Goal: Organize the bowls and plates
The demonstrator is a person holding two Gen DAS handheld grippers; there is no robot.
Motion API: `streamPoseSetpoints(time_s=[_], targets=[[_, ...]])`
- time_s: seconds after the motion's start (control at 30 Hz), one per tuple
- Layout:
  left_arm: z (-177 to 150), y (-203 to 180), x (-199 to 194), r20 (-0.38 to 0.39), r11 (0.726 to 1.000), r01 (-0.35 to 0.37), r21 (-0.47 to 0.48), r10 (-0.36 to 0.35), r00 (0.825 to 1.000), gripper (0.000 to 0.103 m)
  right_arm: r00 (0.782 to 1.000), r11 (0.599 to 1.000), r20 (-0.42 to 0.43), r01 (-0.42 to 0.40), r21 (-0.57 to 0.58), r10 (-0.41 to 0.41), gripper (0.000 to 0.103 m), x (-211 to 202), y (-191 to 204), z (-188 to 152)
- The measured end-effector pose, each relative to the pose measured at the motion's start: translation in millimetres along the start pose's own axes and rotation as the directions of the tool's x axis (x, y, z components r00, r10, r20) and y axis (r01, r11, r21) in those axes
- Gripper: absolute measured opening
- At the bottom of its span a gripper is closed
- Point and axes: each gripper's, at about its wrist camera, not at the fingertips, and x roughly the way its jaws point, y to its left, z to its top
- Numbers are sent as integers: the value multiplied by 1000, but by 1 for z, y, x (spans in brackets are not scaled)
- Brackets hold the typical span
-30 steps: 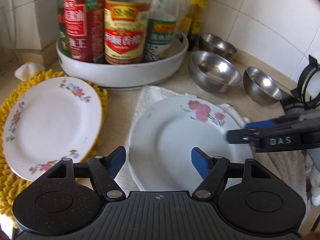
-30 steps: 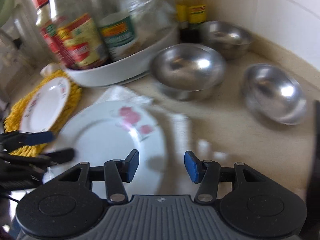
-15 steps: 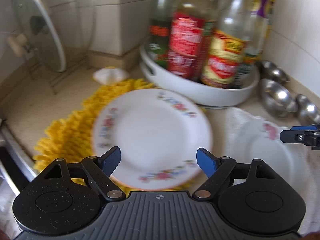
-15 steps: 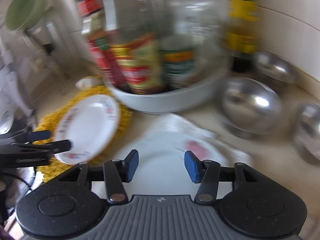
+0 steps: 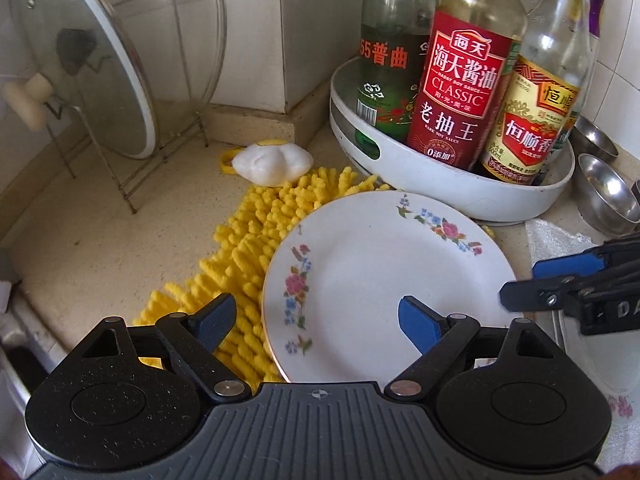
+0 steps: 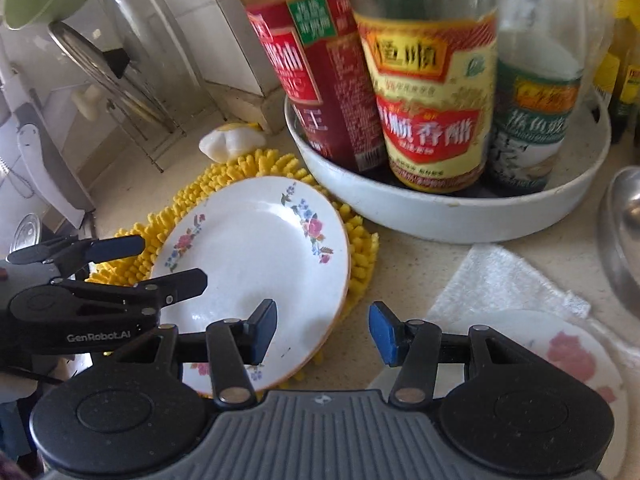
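left wrist view: the left gripper [image 5: 316, 322] has its jaws spread wide with nothing between them, one finger over the yellow mat [image 5: 256, 240] at 8 o'clock, the other over the flowered plate [image 5: 384, 276] that lies on that mat at centre; the right gripper [image 5: 528, 280] reaches in from 3 o'clock over the plate's edge, its two fingers a little apart and holding nothing; a white tray [image 5: 440, 184] of sauce bottles [image 5: 460, 92] stands at 1 o'clock, just beyond the plate; steel bowls [image 5: 608, 196] sit at 3 o'clock beside the tray; a glass lid [image 5: 92, 60] leans in a wire rack at 10 o'clock; right wrist view: the right gripper [image 6: 322, 334] is open and empty, its left finger above the flowered plate [image 6: 260, 256], its right finger above bare counter; the left gripper [image 6: 140, 264] enters at 9 o'clock, jaws parted across the plate's near rim; a second plate with pink flowers [image 6: 560, 356] lies on a white cloth [image 6: 500, 280] at 4 o'clock; the tray [image 6: 440, 220] sits at 1 o'clock.
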Motion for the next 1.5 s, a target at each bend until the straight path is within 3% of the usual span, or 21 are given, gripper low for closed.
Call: streamPoseSetpoints(time_s=[0.3,0.57,1.07,1.27,1.4,1.5], targets=[[3,-9,23,-34,997,35,67,-33,999,89,999,999,-35,-17,30,18,61,24,8,3],[4,-7,28,-24,997,66,49,-65,998,89,999,999,-35,-23,49,25,59,24,7,5],[7,-18,12,23,999,33,35,-34,999,87,998,992,-9,-67,107,69,59,7,-3,2],[0,-18,21,-29,998,46,36,-45,999,85,997,991,-33,-66,116,71,58,15,-6,-4],[-2,-14,24,-33,998,64,28,-63,997,87,997,992,-40,-66,106,70,58,17,-9,-1],[-2,-10,27,-28,997,66,29,-65,997,95,998,996,-40,-53,72,56,58,17,-6,-3]])
